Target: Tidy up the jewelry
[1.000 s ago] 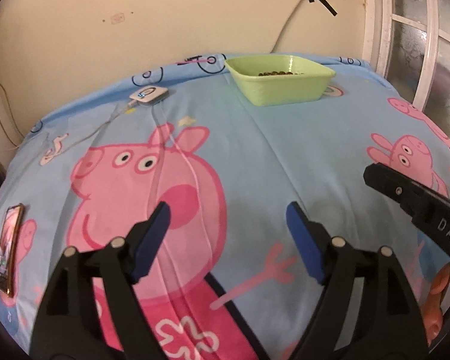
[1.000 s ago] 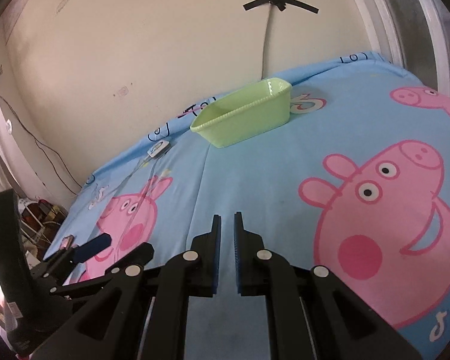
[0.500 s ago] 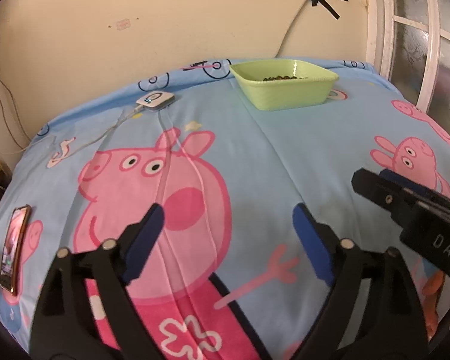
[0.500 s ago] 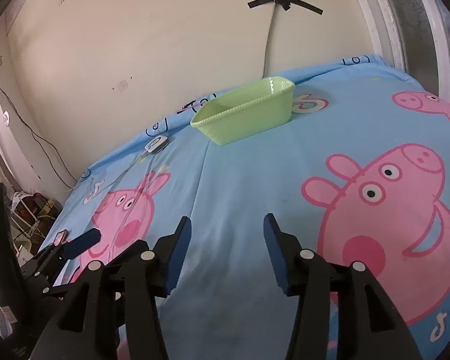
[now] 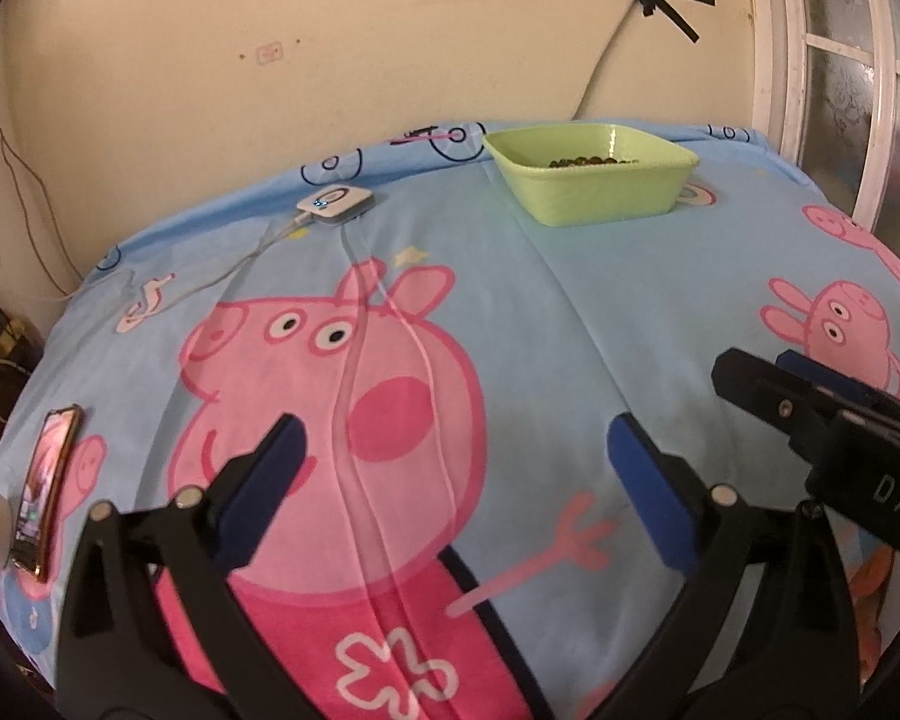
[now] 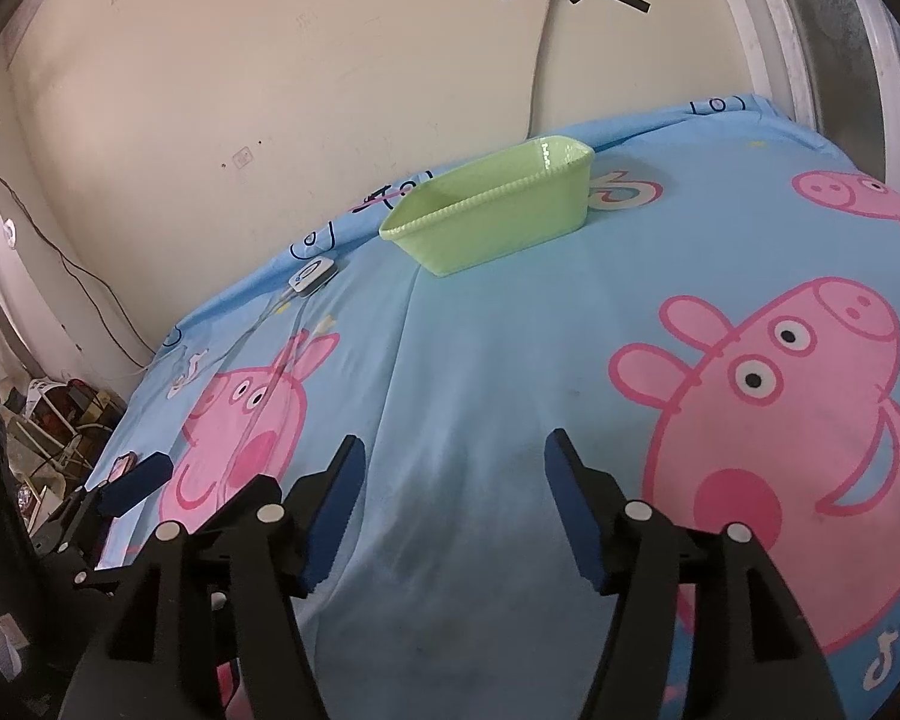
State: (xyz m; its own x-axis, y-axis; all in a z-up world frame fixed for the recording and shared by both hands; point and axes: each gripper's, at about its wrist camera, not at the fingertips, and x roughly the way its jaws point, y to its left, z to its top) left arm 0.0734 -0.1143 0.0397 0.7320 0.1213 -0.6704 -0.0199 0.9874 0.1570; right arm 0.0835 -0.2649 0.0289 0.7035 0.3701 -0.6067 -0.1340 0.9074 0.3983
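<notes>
A: Two grippers, both empty. The left gripper (image 5: pixel 456 483) hangs over the Peppa Pig bedsheet (image 5: pixel 540 324) with its blue pads (image 5: pixel 267 495) spread wide, much as it was a second ago.

B: And the right one?

A: There is the change. A second ago the right gripper (image 6: pixel 450 507) had its pads nearly pressed together; half a second ago they had parted, and now they stand spread wide with nothing between them. From the left wrist view its black body (image 5: pixel 810 420) shows at the right edge.

B: Where is the jewelry?

A: In the green tray (image 5: pixel 600 198) at the far side of the bed, near the wall: small dark beads (image 5: pixel 591 161) lie on its floor (too small to tell what kind). From the right wrist view only the tray's outer wall (image 6: pixel 498 228) shows, its contents hidden.

B: Anything else on the sheet?

A: A small white device (image 5: pixel 336 204) with cables, left of the tray and apart from it, and a phone (image 5: pixel 45 492) at the left edge of the bed. Both sit where they did before.
</notes>
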